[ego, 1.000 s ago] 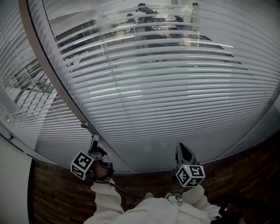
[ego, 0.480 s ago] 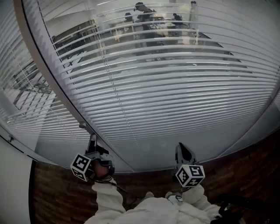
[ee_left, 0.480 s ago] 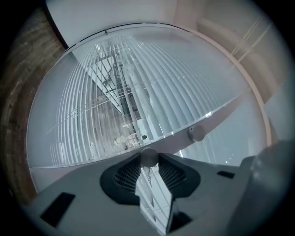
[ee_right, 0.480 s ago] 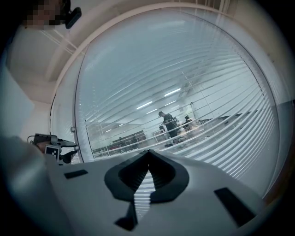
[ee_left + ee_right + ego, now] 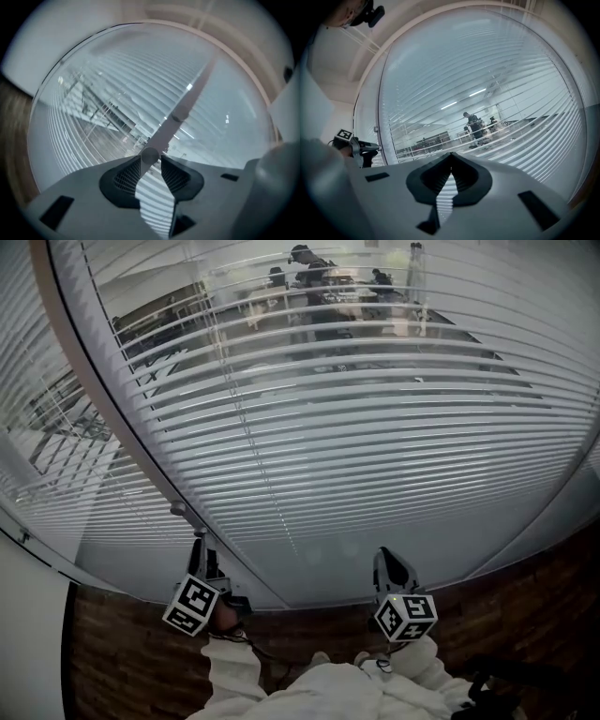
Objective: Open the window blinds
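The grey horizontal blinds [image 5: 375, 427] hang behind glass and fill most of the head view; their slats are tilted partly open. A thin grey tilt wand [image 5: 180, 110] runs up and to the right from my left gripper [image 5: 150, 157], which is shut on the wand's round lower end. In the head view my left gripper [image 5: 199, 545] points at the window beside the beige frame post [image 5: 112, 413]. My right gripper [image 5: 383, 559] is held level before the glass further right. Its jaws [image 5: 451, 157] are shut with nothing in them.
Through the slats I see an office with desks and a person [image 5: 309, 263]. A dark brick-patterned floor [image 5: 122, 662] lies below the window. A second blind panel [image 5: 47, 456] is left of the post. My left gripper [image 5: 370, 149] shows at the right gripper view's left edge.
My left gripper has rolled about its own axis on the wand; its marker cube has turned. The slats have tilted further open, so more of the room behind shows. The right gripper has stayed still.
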{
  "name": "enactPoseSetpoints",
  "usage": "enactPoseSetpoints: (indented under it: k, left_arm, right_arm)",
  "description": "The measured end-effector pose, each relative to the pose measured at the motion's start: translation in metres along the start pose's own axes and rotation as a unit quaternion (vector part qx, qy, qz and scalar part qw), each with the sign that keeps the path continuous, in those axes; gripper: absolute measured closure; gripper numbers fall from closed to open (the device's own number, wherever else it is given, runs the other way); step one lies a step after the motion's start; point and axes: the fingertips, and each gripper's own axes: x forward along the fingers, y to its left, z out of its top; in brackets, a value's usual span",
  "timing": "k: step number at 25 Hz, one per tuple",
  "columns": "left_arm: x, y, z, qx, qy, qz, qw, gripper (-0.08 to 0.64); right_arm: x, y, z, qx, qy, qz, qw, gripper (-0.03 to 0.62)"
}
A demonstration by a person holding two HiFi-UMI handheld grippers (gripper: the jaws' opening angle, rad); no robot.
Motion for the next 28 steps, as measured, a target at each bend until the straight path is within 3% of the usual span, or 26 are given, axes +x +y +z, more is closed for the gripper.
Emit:
enactPoseSetpoints:
  k: [2, 4, 6, 8, 10, 12, 13, 15, 19, 28]
  left_arm:
    - [-0.015, -0.011, -0.008, 0.119, -0.002, 0.048, 0.9917, 0.437]
    - [-0.025, -0.043, -0.029, 0.220, -0.007, 0.048, 0.9742, 0.437]
    - [-0.028, -0.086, -0.056, 0.307, -0.025, 0.002, 0.9515, 0.437]
    - [-0.035, -0.126, -0.088, 0.350, -0.029, -0.061, 0.9343, 0.460]
    - [-0.047, -0.161, -0.128, 0.339, 0.006, -0.141, 0.9300, 0.560]
    - [-0.055, -0.183, -0.169, 0.312, 0.054, -0.210, 0.9249, 0.560]
    - [-0.056, -0.184, -0.185, 0.305, 0.074, -0.221, 0.9234, 0.560]
    - [-0.058, -0.178, -0.202, 0.302, 0.096, -0.214, 0.9241, 0.560]
    - [-0.057, -0.184, -0.196, 0.296, 0.080, -0.219, 0.9262, 0.560]
    - [-0.057, -0.192, -0.198, 0.324, 0.060, -0.224, 0.9171, 0.560]
  right_arm:
    - [0.002, 0.002, -0.002, -0.004, 0.003, 0.004, 1.000, 0.581]
    - [0.004, 0.005, -0.003, -0.004, 0.005, 0.008, 1.000, 0.581]
    - [0.007, 0.010, -0.002, -0.006, 0.003, 0.015, 1.000, 0.581]
    - [0.009, 0.017, -0.001, -0.016, 0.001, 0.024, 1.000, 0.581]
    - [0.009, 0.023, -0.001, -0.026, 0.002, 0.030, 0.999, 0.581]
    - [0.010, 0.025, -0.003, -0.031, 0.005, 0.033, 0.999, 0.581]
    - [0.010, 0.026, -0.003, -0.033, 0.007, 0.033, 0.999, 0.581]
    - [0.006, 0.028, -0.004, -0.042, 0.009, 0.034, 0.999, 0.581]
    - [0.002, 0.025, 0.001, -0.071, 0.004, 0.029, 0.997, 0.581]
    - [0.001, 0.029, 0.002, -0.094, 0.006, 0.039, 0.995, 0.581]
